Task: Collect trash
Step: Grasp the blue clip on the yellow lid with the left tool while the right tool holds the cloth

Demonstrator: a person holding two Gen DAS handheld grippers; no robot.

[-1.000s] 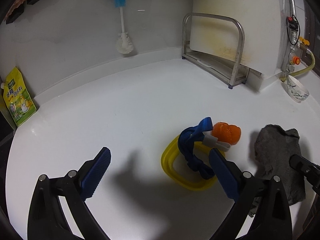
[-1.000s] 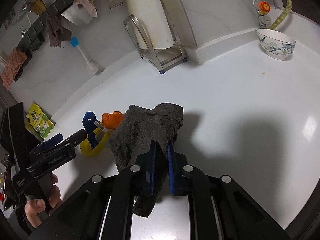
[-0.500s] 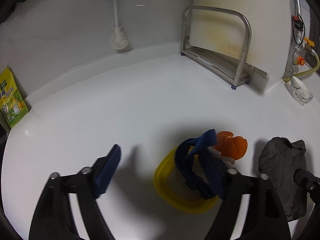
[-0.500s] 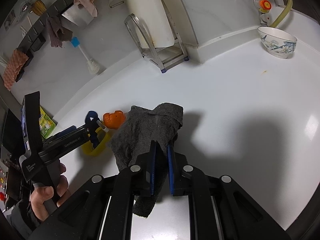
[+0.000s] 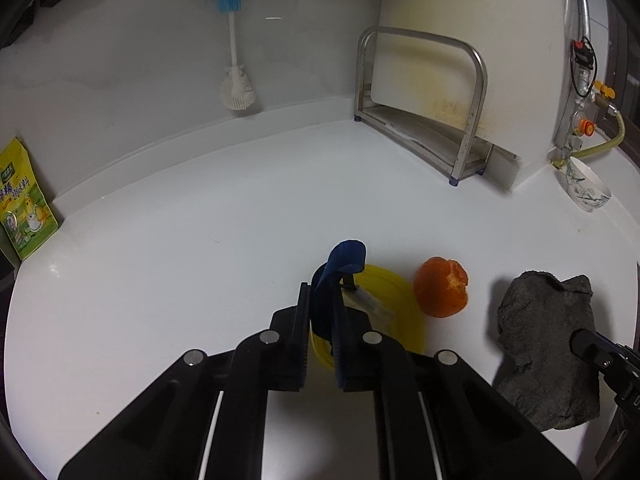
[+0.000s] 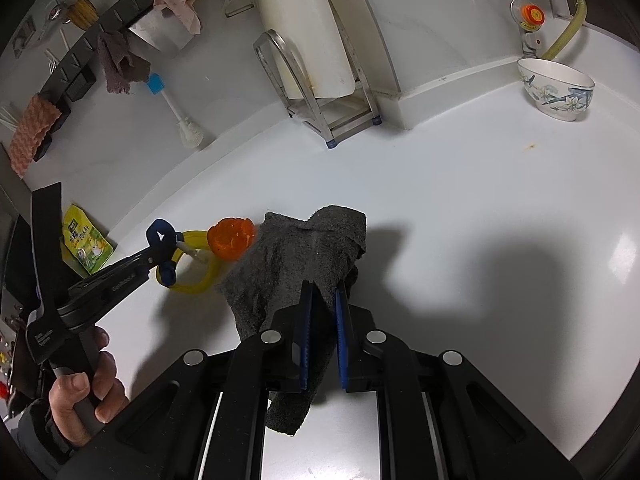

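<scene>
A dark blue strap with a white tag lies over a yellow plastic ring on the white counter. My left gripper is shut on the blue strap; it also shows in the right wrist view. An orange peel sits just right of the ring, also seen in the right wrist view. My right gripper is shut on a grey cloth, which hangs right of the peel in the left wrist view.
A metal rack with a white cutting board stands at the back. A patterned bowl sits at the far right by the gas pipe. A green-yellow pouch leans at the left wall. A bottle brush hangs on the wall.
My left gripper went from wide open to shut on the blue strap, moving forward over the yellow ring. The right gripper kept still with the cloth.
</scene>
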